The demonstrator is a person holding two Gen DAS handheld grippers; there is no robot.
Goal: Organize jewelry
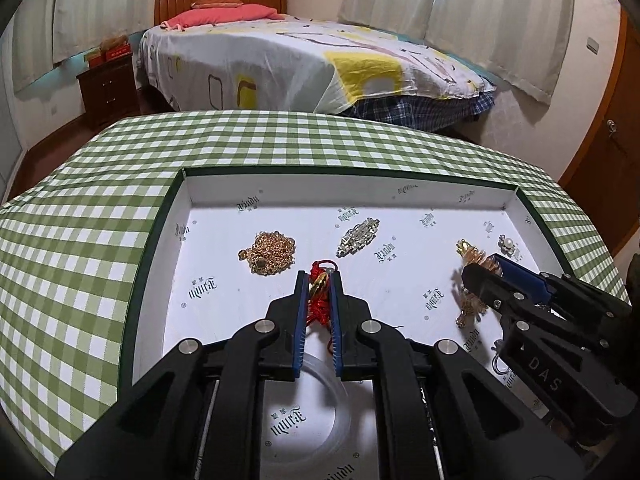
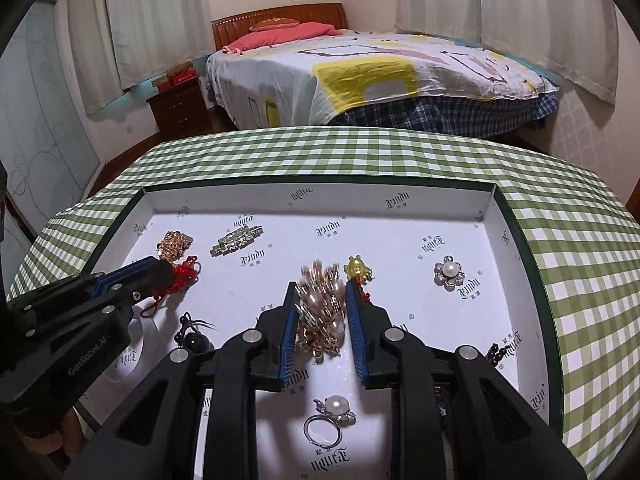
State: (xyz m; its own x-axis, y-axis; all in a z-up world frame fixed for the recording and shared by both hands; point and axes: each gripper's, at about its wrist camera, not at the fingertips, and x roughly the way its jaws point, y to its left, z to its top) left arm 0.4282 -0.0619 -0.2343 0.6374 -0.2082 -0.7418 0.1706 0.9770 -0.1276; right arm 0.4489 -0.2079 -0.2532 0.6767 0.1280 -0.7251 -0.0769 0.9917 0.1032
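Observation:
A shallow white-lined box [image 1: 188, 200] [image 2: 516, 232] on the checked table holds the jewelry. My left gripper [image 1: 319, 280] is shut on a red cord bracelet with a gold bead [image 1: 318, 285]; it shows at the left of the right wrist view [image 2: 185, 276]. My right gripper [image 2: 320, 292] is closed around a gold and pearl piece [image 2: 322, 312], blurred; it shows in the left wrist view [image 1: 472, 300]. Loose in the box lie a gold chain pile [image 1: 270, 253], a silver bracelet [image 1: 357, 237], a pearl flower brooch [image 2: 449, 272], a gold charm [image 2: 358, 269] and a pearl ring [image 2: 330, 420].
A dark bead piece [image 2: 196, 338] lies near the left gripper [image 2: 156, 276]. A clear bangle [image 1: 316, 400] sits under my left fingers. Dark red beads [image 2: 494, 352] lie at the box's right side. The green checked tablecloth [image 1: 80, 240] surrounds the box; a bed [image 1: 304, 60] stands behind.

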